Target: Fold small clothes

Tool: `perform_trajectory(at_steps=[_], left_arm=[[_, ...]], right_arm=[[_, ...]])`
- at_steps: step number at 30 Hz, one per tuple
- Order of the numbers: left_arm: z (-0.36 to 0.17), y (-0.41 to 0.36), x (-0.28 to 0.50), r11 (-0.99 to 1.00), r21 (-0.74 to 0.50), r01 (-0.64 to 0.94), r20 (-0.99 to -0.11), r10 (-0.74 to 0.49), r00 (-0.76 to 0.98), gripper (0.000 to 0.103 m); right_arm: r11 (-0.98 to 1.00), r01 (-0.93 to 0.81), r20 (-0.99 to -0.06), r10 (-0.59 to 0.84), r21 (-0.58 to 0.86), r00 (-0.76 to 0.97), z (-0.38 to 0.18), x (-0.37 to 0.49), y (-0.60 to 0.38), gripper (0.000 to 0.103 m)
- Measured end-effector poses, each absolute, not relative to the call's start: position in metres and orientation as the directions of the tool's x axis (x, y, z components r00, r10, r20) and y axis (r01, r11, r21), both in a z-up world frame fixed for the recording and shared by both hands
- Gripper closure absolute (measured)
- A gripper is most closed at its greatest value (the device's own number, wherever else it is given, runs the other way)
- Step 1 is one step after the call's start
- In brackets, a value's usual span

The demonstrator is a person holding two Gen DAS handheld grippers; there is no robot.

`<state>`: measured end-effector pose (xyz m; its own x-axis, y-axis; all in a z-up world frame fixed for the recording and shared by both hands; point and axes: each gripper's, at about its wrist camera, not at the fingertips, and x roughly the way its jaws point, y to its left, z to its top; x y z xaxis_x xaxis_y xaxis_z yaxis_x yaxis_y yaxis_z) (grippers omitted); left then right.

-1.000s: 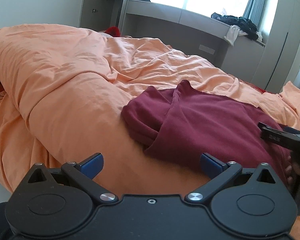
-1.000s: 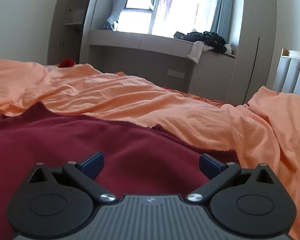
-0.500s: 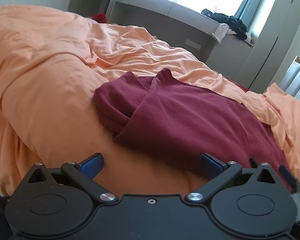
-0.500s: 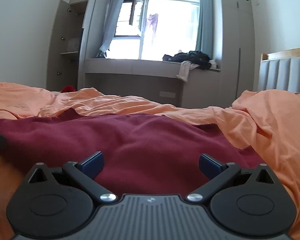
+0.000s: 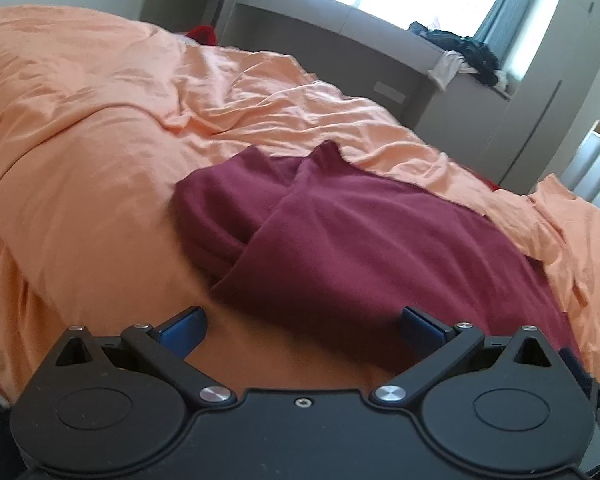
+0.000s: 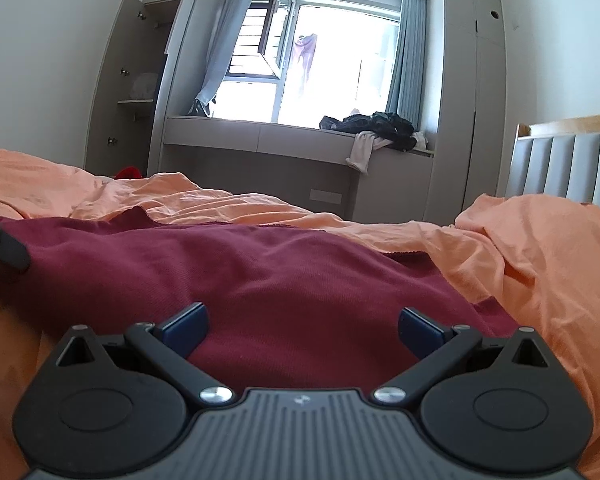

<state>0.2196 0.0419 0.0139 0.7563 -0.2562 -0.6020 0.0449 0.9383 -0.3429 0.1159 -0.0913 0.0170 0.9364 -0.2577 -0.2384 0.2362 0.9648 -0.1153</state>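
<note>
Since the earlier frames both grippers have been drawn back toward the near edge of the bed, and the right one has been lowered and levelled, so that more of the room is taken in by its camera. Nearest to the lens, the left gripper (image 5: 302, 326) is held with its blue-padded fingers wide apart and nothing between them, above the near hem of the dark maroon knit garment (image 5: 360, 240). The right gripper (image 6: 302, 326) is likewise spread and empty, poised low over the same cloth. The garment is laid on the rumpled orange bed cover (image 5: 100, 120), with its left part already turned over into a thick doubled flap, while the right part is spread flat. Farther off, a grey window bench (image 6: 260, 136) carrying a heap of dark and white clothes (image 6: 380, 130) is seen below the bright window (image 6: 332, 60), and an open grey wardrobe (image 6: 140, 80) stands at the left wall. A fold is judged to be partly made, and a fresh grasp appears to be in preparation. For the next move, the near hem would need to be pinched by both grippers, one toward each side, so that it can be carried over evenly.
</note>
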Motion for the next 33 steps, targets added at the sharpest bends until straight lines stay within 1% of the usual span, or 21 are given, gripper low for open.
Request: perform_trajectory(at_steps=[4, 5, 7, 14, 22, 24, 27, 28, 29, 30, 32, 33], left_arm=[[0.016, 0.038, 0.230, 0.915, -0.392, 0.094, -0.572, -0.322, 0.754, 0.000], [0.013, 0.037, 0.234, 0.912, -0.400, 0.090, -0.576, -0.327, 0.749, 0.001], [0.005, 0.037, 0.244, 0.906, -0.418, 0.062, -0.598, -0.326, 0.732, 0.001], [0.000, 0.038, 0.258, 0.889, -0.458, -0.001, -0.596, -0.307, 0.742, 0.001], [-0.001, 0.044, 0.262, 0.873, -0.487, -0.029, -0.593, -0.305, 0.745, 0.001], [-0.002, 0.044, 0.261, 0.872, -0.488, -0.040, -0.595, -0.299, 0.746, 0.003], [-0.001, 0.045, 0.261, 0.877, -0.472, -0.088, -0.610, -0.252, 0.751, 0.018], [-0.001, 0.046, 0.260, 0.875, -0.469, -0.117, -0.612, -0.227, 0.758, 0.028], [-0.002, 0.050, 0.258, 0.868, -0.478, -0.136, -0.609, -0.216, 0.763, 0.035], [-0.003, 0.053, 0.256, 0.856, -0.495, -0.153, -0.604, -0.212, 0.768, 0.038], [-0.005, 0.060, 0.254, 0.833, -0.524, -0.177, -0.595, -0.209, 0.776, 0.047], [-0.005, 0.061, 0.254, 0.829, -0.530, -0.180, -0.591, -0.209, 0.779, 0.049]], right_arm=[[0.967, 0.233, -0.243, -0.253, -0.108, 0.937, 0.017, 0.116, -0.092, 0.000], [0.967, 0.232, -0.244, -0.252, -0.109, 0.937, 0.017, 0.116, -0.092, 0.000], [0.966, 0.230, -0.244, -0.252, -0.115, 0.936, 0.017, 0.115, -0.091, 0.000], [0.965, 0.230, -0.247, -0.256, -0.129, 0.935, 0.018, 0.116, -0.091, 0.000], [0.966, 0.228, -0.247, -0.252, -0.123, 0.936, 0.018, 0.117, -0.092, 0.000], [0.966, 0.228, -0.248, -0.252, -0.122, 0.935, 0.018, 0.117, -0.093, 0.000], [0.966, 0.226, -0.250, -0.250, -0.123, 0.935, 0.019, 0.117, -0.094, 0.000], [0.966, 0.225, -0.251, -0.250, -0.124, 0.935, 0.019, 0.117, -0.094, 0.000], [0.966, 0.225, -0.252, -0.251, -0.125, 0.935, 0.019, 0.117, -0.094, 0.000], [0.966, 0.226, -0.252, -0.252, -0.127, 0.934, 0.020, 0.117, -0.094, 0.000], [0.965, 0.227, -0.253, -0.254, -0.132, 0.934, 0.020, 0.117, -0.094, 0.000], [0.964, 0.228, -0.253, -0.256, -0.134, 0.933, 0.020, 0.117, -0.093, 0.000]])
